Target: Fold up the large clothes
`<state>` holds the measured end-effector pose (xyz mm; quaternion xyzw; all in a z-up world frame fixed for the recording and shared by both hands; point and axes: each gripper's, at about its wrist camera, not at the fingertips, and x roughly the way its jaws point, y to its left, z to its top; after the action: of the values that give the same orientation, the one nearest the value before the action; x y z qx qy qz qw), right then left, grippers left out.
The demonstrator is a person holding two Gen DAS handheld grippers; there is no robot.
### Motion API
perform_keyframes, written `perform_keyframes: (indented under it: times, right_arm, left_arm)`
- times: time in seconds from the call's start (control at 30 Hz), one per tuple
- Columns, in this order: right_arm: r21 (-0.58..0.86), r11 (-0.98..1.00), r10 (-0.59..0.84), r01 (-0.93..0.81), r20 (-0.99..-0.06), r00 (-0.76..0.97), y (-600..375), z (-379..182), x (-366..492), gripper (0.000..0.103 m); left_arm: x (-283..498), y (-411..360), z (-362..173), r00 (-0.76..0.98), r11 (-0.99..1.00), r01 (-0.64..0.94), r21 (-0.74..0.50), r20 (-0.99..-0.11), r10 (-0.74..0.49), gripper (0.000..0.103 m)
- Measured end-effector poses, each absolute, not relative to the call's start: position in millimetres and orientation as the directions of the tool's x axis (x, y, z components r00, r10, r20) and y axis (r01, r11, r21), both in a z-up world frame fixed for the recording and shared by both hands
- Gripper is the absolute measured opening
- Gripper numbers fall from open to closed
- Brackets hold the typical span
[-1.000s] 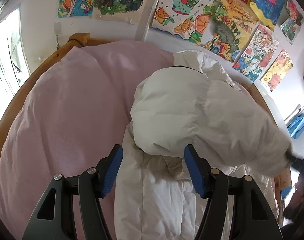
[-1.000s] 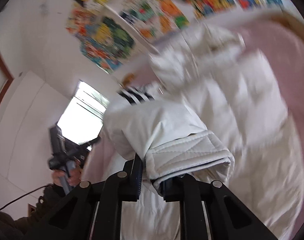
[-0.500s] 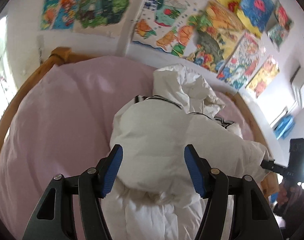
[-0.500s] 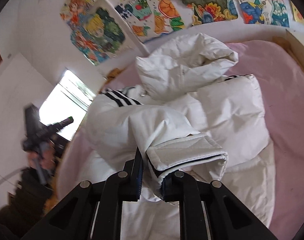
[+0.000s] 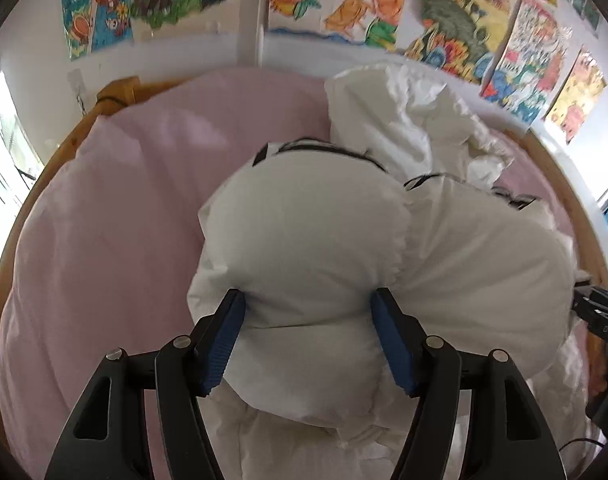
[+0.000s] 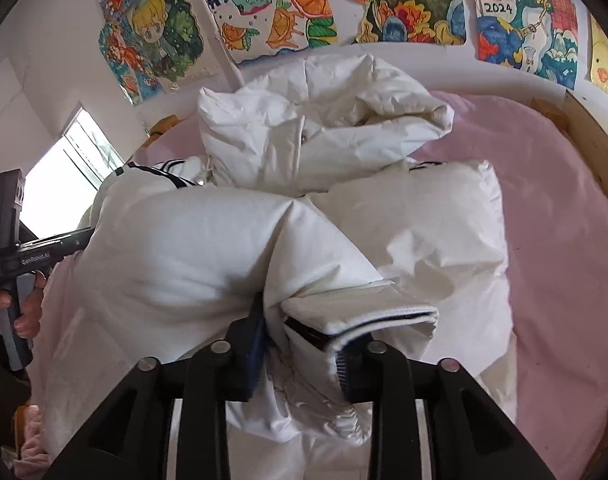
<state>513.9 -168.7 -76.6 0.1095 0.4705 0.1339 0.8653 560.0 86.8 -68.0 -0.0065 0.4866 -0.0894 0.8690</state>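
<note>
Pinching puffy white jacket (image 6: 207, 248) cuff: right hand-held gripper (image 6: 299, 354) | left hand-held gripper (image 5: 308, 340) spread

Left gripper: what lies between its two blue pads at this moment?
In the left wrist view, a puffy fold of the white down jacket bulges between the pads of the left gripper, which stand wide apart at its sides.
</note>
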Motion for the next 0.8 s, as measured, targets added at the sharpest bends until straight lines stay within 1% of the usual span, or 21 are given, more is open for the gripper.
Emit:
perform_keyframes:
  times: [0.1, 0.2, 0.23, 0.3, 0.4, 0.43, 0.47, 0.5, 0.57, 0.63, 0.67, 0.7, 0.73, 0.77, 0.8]
  right_arm:
    - [0.270, 0.953, 0.302, -0.140, -0.788, 0.537, -163.6, -90.1, 519.8, 0.032]
    - [0.266, 0.954, 0.296, -0.136, -0.787, 0.541, -164.7, -101.7, 526.5, 0.034]
    - [0.277, 0.952, 0.302, -0.128, -0.786, 0.540, -166.9, -105.9, 528.7, 0.036]
    - [0.307, 0.944, 0.322, -0.121, -0.775, 0.544, -171.4, -106.2, 529.7, 0.037]
    - [0.292, 0.945, 0.325, -0.150, -0.766, 0.555, -175.2, -85.9, 520.6, 0.042]
    - [0.267, 0.949, 0.316, -0.170, -0.762, 0.566, -174.2, -75.2, 515.1, 0.045]
    - [0.233, 0.955, 0.296, -0.182, -0.757, 0.582, -172.6, -66.1, 510.0, 0.052]
    - [0.188, 0.963, 0.267, -0.192, -0.748, 0.607, -169.2, -55.2, 503.7, 0.056]
    - [0.126, 0.971, 0.229, -0.202, -0.720, 0.655, -162.7, -37.0, 492.7, 0.070]
    - [0.065, 0.985, 0.160, -0.161, -0.699, 0.697, -157.1, -23.3, 486.0, 0.075]
    - [0.038, 0.990, 0.124, -0.135, -0.683, 0.720, -154.5, -18.0, 483.9, 0.083]
    - [-0.003, 0.995, 0.071, -0.098, -0.672, 0.737, -151.0, -14.0, 483.2, 0.086]
    - [-0.052, 0.998, -0.002, -0.045, -0.670, 0.742, -148.6, -10.9, 483.5, 0.087]
    - [-0.062, 0.998, -0.034, -0.012, -0.682, 0.731, -149.9, -9.4, 484.7, 0.087]
    - [-0.037, 0.999, -0.019, -0.009, -0.692, 0.722, -154.1, -8.6, 486.1, 0.087]
  left_arm:
    - [565.3, 84.9, -80.2, 0.512, 0.988, 0.134, -0.074, -0.849, -0.133, 0.067]
    - [570.8, 84.6, -88.0, 0.519, 0.991, 0.118, -0.066, -0.847, -0.118, 0.072]
    - [572.3, 84.7, -90.5, 0.522, 0.992, 0.107, -0.068, -0.845, -0.114, 0.072]
    - [571.0, 88.0, -86.7, 0.535, 0.992, 0.083, -0.093, -0.836, -0.123, 0.071]
    - [561.0, 99.9, -68.9, 0.560, 0.989, 0.044, -0.145, -0.816, -0.144, 0.071]
    - [554.3, 104.2, -58.5, 0.589, 0.991, 0.022, -0.136, -0.799, -0.122, 0.071]
    - [549.4, 104.9, -51.1, 0.610, 0.992, 0.010, -0.126, -0.785, -0.106, 0.071]
    - [542.6, 106.0, -41.1, 0.639, 0.993, 0.001, -0.117, -0.764, -0.090, 0.071]
    - [530.2, 103.5, -21.5, 0.685, 0.993, 0.015, -0.115, -0.722, -0.094, 0.071]
    - [523.1, 91.8, -4.8, 0.707, 0.991, 0.066, -0.114, -0.696, -0.127, 0.073]
    - [522.5, 84.8, -2.5, 0.708, 0.991, 0.081, -0.102, -0.694, -0.129, 0.074]
    - [524.3, 76.7, -0.8, 0.706, 0.992, 0.097, -0.075, -0.698, -0.121, 0.074]
    - [528.2, 68.2, -1.3, 0.697, 0.994, 0.102, -0.036, -0.711, -0.097, 0.074]
    - [532.4, 62.1, -3.6, 0.690, 0.995, 0.100, -0.008, -0.720, -0.075, 0.074]
    - [536.9, 56.8, -6.6, 0.686, 0.994, 0.107, 0.012, -0.725, -0.065, 0.074]
